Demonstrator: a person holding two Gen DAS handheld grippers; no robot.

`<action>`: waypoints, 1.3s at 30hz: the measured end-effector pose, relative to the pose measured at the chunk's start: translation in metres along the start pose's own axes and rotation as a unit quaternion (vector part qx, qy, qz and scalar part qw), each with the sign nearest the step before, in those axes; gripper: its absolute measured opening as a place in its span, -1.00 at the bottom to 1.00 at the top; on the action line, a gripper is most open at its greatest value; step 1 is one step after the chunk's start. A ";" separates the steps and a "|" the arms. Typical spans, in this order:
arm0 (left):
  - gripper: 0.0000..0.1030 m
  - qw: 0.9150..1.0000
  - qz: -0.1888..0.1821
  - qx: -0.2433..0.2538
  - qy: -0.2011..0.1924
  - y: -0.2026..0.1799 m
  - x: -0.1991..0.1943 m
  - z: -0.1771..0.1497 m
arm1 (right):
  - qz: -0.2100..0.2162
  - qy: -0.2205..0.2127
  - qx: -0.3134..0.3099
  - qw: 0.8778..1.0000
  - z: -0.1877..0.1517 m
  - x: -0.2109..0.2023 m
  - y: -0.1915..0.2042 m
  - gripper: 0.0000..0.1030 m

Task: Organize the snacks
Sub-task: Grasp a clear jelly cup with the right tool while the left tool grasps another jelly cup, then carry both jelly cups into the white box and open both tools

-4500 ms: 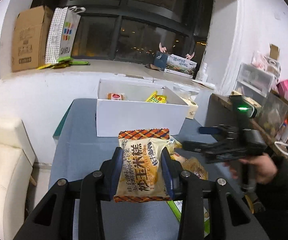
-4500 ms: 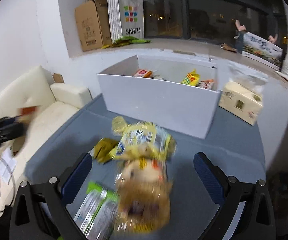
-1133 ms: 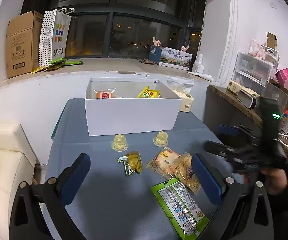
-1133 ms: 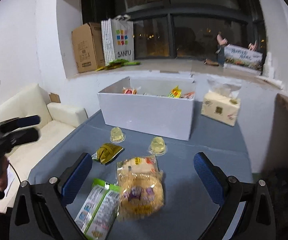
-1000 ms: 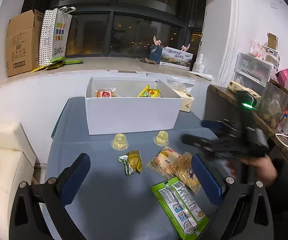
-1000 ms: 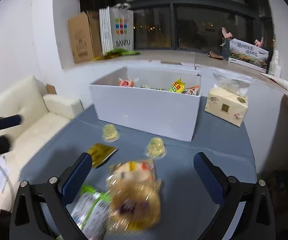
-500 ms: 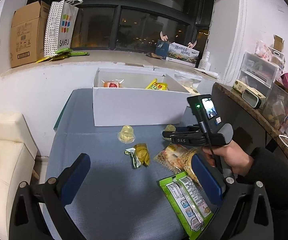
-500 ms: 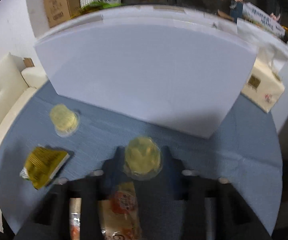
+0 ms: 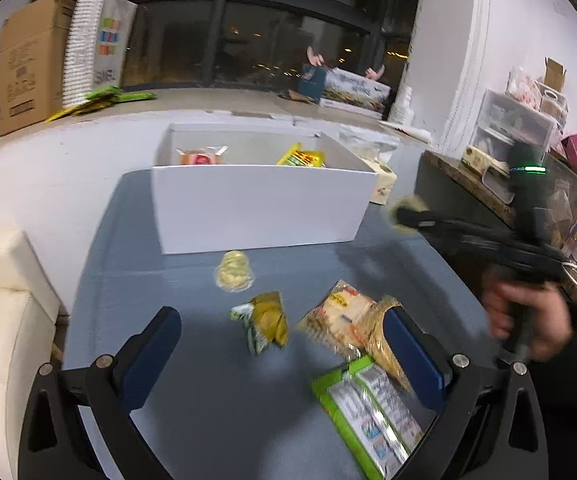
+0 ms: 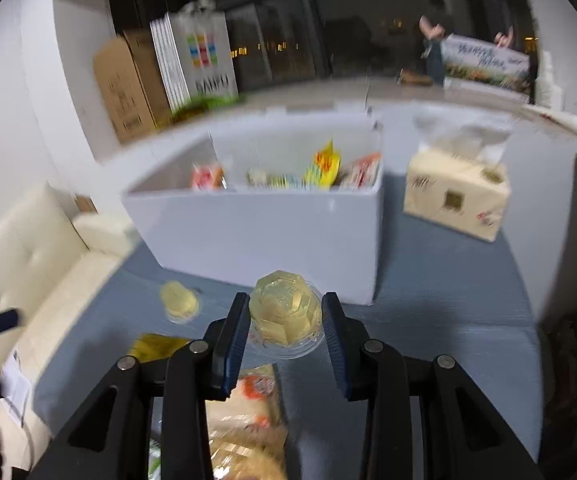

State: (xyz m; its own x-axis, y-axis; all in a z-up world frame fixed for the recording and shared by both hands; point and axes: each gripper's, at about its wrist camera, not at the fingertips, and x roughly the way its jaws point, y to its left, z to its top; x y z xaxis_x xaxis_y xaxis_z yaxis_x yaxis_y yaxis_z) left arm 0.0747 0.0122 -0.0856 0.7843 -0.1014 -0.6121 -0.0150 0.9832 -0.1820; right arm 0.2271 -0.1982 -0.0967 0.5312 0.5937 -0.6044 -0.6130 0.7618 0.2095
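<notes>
Snacks are split between the white box (image 9: 260, 208) and the blue-grey table (image 9: 160, 280) in front of it. The one in play is a small clear jelly cup (image 10: 284, 314), yellowish with a faceted top, clamped between the blue pads of the right gripper (image 10: 284, 332) and held up off the table, short of the box's front wall. From the left wrist view that gripper (image 9: 402, 216) is blurred off to the right of the box, so the cup there is just a pale smudge.

A second ago the right jaws were spread wide over the table with nothing in them; half a second ago they had dropped around the cup where it sat by the box, and now it's lifted. One jelly cup's spot on the table is bare now.

The left gripper (image 9: 284, 344) is wide open and empty, hanging low over the loose stuff. Left on the table: a second jelly cup (image 9: 233, 272) near the box, a crumpled gold packet (image 9: 268, 322), a bag of pale crackers (image 9: 348, 320) and a green pack (image 9: 368, 404) nearest the camera. Inside the box there's a yellow packet (image 9: 300, 158) and a pink-orange one (image 9: 202, 156). A tissue pack (image 10: 456, 196) sits right of the box. The box's tall front wall stands between the held cup and the inside.
</notes>
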 end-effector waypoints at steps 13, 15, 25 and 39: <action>0.62 0.995 0.047 -0.026 0.082 0.038 0.144 0.031 | -0.002 -0.106 -0.001 0.994 -0.028 -0.124 0.025 -0.23; 0.55 0.994 0.060 -0.022 0.088 0.040 0.149 0.029 | 0.003 -0.102 -0.001 0.995 -0.031 -0.124 0.024 -0.23; -0.31 0.995 0.057 0.005 0.084 0.039 0.157 0.025 | 0.012 -0.089 -0.006 0.996 -0.042 -0.117 0.030 -0.23; -0.31 0.996 0.023 0.009 -0.085 0.018 0.003 0.029 | 0.013 -0.083 -0.007 0.996 -0.038 -0.112 0.031 -0.23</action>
State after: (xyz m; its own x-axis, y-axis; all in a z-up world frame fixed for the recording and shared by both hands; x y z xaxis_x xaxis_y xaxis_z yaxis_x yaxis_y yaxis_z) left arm 0.0943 0.0339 -0.0683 0.8766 -0.0313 -0.4802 -0.0427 0.9889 -0.1422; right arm 0.1256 -0.2508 -0.0518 0.6029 0.6493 -0.4636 -0.6356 0.7421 0.2128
